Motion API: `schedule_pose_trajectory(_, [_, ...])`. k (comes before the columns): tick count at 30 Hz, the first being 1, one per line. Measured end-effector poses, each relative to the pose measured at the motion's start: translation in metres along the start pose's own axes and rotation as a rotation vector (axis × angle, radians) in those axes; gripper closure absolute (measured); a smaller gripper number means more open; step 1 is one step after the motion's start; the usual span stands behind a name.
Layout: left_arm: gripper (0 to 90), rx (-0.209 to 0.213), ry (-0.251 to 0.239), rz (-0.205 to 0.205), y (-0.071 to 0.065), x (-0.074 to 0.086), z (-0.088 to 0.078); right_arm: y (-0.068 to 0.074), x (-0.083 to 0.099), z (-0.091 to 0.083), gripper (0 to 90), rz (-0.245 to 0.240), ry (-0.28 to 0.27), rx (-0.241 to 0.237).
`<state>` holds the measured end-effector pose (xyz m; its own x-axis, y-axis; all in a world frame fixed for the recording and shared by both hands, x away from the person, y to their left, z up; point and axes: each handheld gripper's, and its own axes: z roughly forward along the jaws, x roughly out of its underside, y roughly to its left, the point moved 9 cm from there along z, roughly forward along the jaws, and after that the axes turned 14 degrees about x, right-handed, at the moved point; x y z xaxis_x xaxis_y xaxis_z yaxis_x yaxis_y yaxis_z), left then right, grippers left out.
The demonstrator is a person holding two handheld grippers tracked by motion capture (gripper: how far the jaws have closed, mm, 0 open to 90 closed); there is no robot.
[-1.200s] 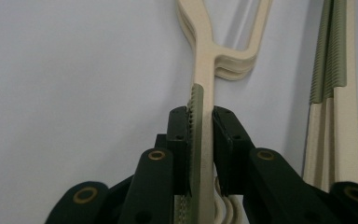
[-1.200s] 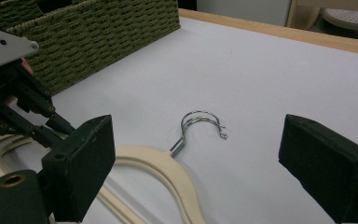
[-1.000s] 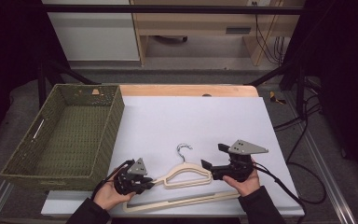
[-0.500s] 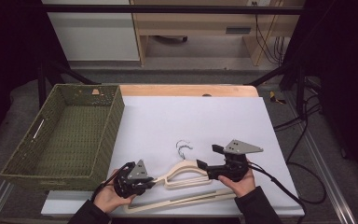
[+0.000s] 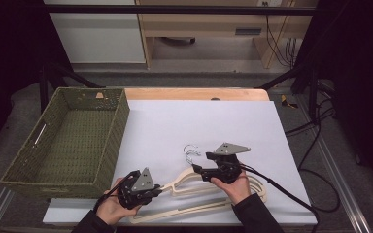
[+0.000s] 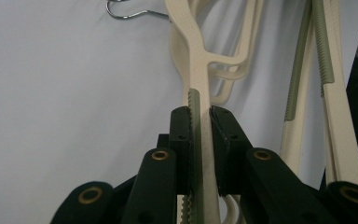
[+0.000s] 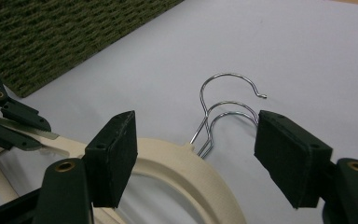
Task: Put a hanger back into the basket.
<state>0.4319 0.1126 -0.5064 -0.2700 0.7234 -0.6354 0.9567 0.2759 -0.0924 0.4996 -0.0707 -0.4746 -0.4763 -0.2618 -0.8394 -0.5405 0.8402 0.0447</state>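
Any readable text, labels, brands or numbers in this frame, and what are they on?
None can be read.
Hangers, wire hooks, basket, white sheet: no print visible.
Pale label on the cabinet behind the table: too small and blurred to read.

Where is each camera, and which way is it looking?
High view: above the table, looking forward and down at hangers, basket, both hands.
Left gripper view: on the left gripper, looking along jaws clamped on a hanger arm.
Right gripper view: on the right gripper, jaws apart, closing around the hooks.
All share the hangers.
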Motion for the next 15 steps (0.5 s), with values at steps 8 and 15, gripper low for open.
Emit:
schedule_pose_trajectory(8, [79.0,0.028,0.064,-0.031,0.006,0.014,0.017,-0.002,-0.001,-0.005,26.9,-0.021,-0.014,0.013])
schedule_pose_trajectory(15, [78.8,0.044,0.048,-0.053,0.007,0.014,0.015,-0.002,-0.006,-0.013,23.9,-0.024,-0.040,0.004])
